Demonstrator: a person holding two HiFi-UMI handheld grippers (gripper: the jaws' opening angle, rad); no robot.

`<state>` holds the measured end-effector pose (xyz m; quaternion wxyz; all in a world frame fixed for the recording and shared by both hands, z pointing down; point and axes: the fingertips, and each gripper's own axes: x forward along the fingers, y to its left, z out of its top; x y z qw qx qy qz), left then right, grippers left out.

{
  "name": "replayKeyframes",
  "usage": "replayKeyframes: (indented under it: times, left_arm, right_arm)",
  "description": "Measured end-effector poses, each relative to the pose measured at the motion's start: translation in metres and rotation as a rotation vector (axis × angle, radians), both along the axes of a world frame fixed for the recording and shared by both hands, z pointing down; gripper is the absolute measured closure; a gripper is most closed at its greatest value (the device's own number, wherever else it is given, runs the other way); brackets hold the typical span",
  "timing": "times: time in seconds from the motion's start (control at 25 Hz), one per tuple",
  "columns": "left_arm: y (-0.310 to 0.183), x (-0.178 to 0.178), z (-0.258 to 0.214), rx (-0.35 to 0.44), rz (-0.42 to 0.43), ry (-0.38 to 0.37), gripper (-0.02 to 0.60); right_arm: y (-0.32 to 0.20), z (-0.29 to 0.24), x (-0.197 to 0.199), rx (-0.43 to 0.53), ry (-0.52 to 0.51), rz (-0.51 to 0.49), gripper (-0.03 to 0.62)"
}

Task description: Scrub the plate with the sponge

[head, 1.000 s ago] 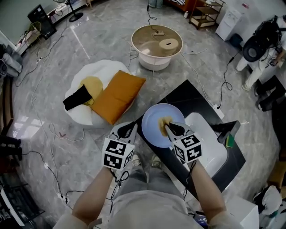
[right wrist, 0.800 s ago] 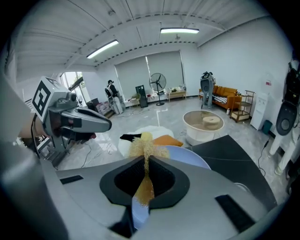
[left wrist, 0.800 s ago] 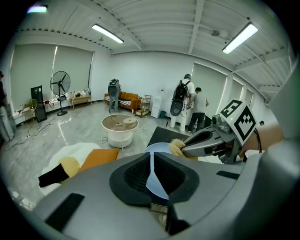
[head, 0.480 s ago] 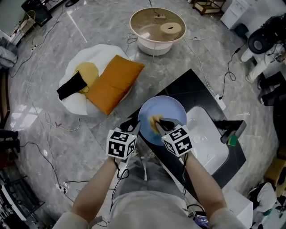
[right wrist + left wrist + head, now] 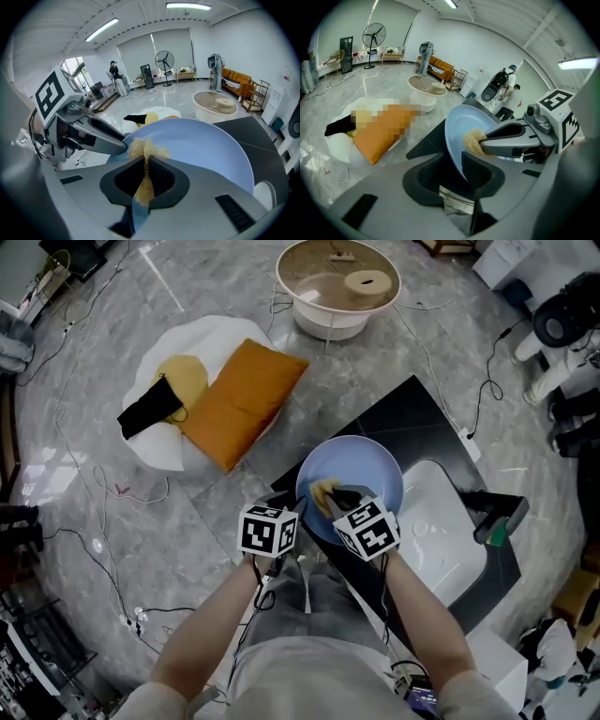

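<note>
A pale blue plate (image 5: 370,470) is tilted up over the black counter, and its near rim runs between my left gripper's (image 5: 292,506) jaws. Those jaws are opening. In the left gripper view (image 5: 457,164) the rim (image 5: 459,154) lies by the right jaw, with a gap to the left one. My right gripper (image 5: 330,495) is shut on a yellow sponge (image 5: 323,489). The sponge's frayed end (image 5: 146,149) presses on the plate's face (image 5: 206,145) near its left rim. The same sponge (image 5: 472,142) shows on the plate in the left gripper view.
A white sink basin (image 5: 448,545) is set in the black counter (image 5: 412,413) right of the plate. A black tool with a green end (image 5: 499,521) lies at the counter's right edge. A white cushion with an orange pillow (image 5: 244,399), a round beige table (image 5: 337,282) and cables occupy the floor.
The sponge has slid from the plate's middle toward its left rim. My left gripper has come in closer to the plate's near rim. The plate sits slightly higher in view.
</note>
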<state>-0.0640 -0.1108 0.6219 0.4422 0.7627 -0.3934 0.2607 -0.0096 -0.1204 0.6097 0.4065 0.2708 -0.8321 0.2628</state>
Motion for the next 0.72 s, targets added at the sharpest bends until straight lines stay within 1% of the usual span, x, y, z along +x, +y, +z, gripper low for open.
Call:
replayKeyframes:
  times: [0.16,0.24,0.36,0.44,0.52,0.6,0.68,0.72]
  left_arm:
    - [-0.002,0.003,0.002,-0.019,-0.004,0.019,0.460]
    - [-0.001,0.006,0.002,-0.018,0.003,0.006,0.491]
    - [-0.003,0.006,0.002,-0.020,0.000,-0.009,0.502]
    - [-0.003,0.004,0.002,-0.029,-0.006,-0.009,0.508]
    - [-0.002,0.005,0.002,-0.023,0.014,-0.026,0.509]
    - [-0.003,0.004,0.003,-0.013,0.033,-0.043,0.508]
    - [-0.007,0.003,0.003,-0.015,0.019,-0.043,0.512]
    - [-0.009,0.002,0.004,-0.017,0.011,-0.042,0.517]
  right_arm:
    - [-0.001,0.011,-0.007,-0.003,0.042,-0.034,0.545]
    - [-0.003,0.012,-0.009,0.008,0.065,-0.061,0.545]
    - [-0.008,0.010,-0.017,0.027,0.088,-0.104,0.545]
    - [-0.016,0.011,-0.023,0.029,0.082,-0.096,0.545]
    - [-0.026,0.012,-0.027,0.032,0.082,-0.080,0.546]
    - [-0.038,0.012,-0.029,0.049,0.095,-0.087,0.546]
    - [-0.050,0.013,-0.026,0.057,0.101,-0.080,0.546]
    - [-0.056,0.013,-0.021,0.061,0.101,-0.058,0.546]
